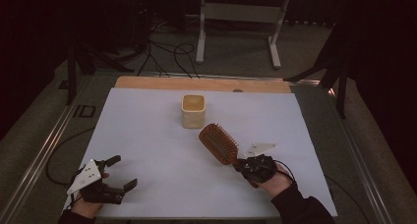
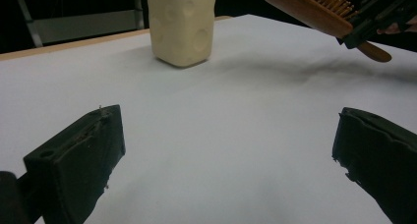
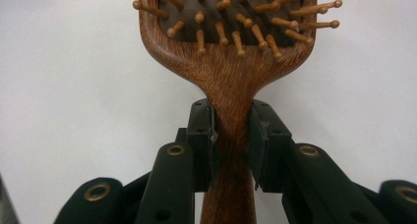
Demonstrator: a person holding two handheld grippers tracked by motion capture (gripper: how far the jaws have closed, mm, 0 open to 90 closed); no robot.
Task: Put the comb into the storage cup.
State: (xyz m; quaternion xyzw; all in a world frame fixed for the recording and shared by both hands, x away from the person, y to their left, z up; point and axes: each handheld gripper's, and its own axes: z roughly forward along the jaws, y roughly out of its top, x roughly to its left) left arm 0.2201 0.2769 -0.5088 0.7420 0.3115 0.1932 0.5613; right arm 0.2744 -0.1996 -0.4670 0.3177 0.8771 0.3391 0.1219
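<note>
High view: cream square cup (image 1: 193,110) beyond brown wooden bristled paddle hairbrush (image 1: 218,144), handle clamped by right gripper (image 1: 244,163); left gripper (image 1: 120,173) wide open, empty.

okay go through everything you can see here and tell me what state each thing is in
Hairbrush: held by its handle, lifted off the table, bristles up.
Right gripper: shut on the hairbrush handle.
Left gripper: open, nothing between its jaws.
Cream cup: upright on the white table, untouched.
</note>
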